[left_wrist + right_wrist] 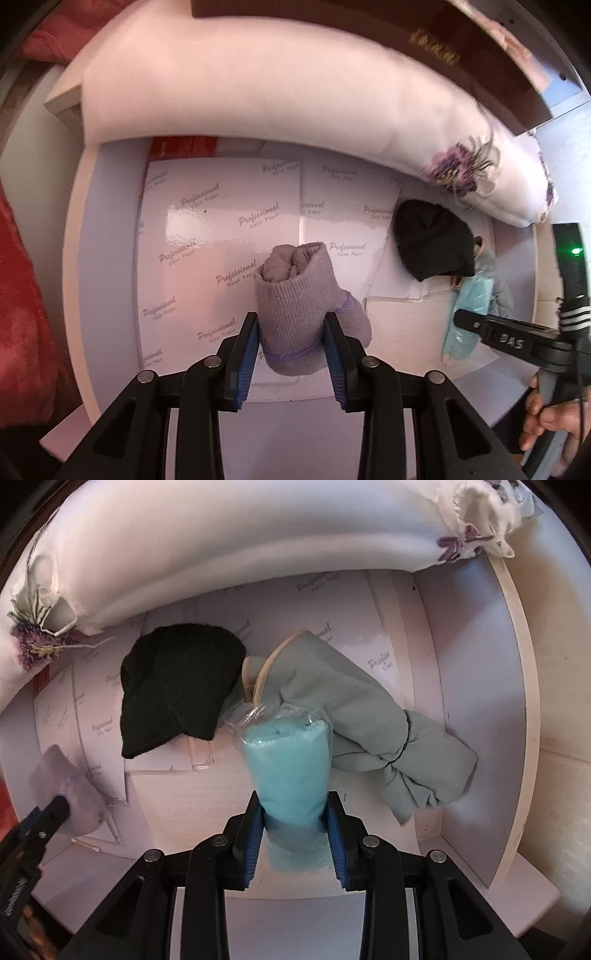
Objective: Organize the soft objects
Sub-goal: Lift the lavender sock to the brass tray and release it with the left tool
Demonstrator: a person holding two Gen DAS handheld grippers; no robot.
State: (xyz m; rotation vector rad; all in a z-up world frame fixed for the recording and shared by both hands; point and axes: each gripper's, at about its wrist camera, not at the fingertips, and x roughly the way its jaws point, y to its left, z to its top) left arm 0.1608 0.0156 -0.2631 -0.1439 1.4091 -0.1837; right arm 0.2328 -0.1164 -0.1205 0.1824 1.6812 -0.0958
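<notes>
Open glossy paper [221,229] lies left in the white box [517,701] (pillow [258,92] along its far edge). Left gripper [291,332] jaws clamp the purple sock roll [295,291]; right gripper [295,812] jaws pinch the bagged blue cloth [288,760].

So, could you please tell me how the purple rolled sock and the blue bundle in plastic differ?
The purple rolled sock is bare ribbed knit; the blue bundle is fluffy and wrapped in clear plastic. The sock sits in the left tool, the bundle in the right tool. Both are soft rolls, gripped near their lower end.
</notes>
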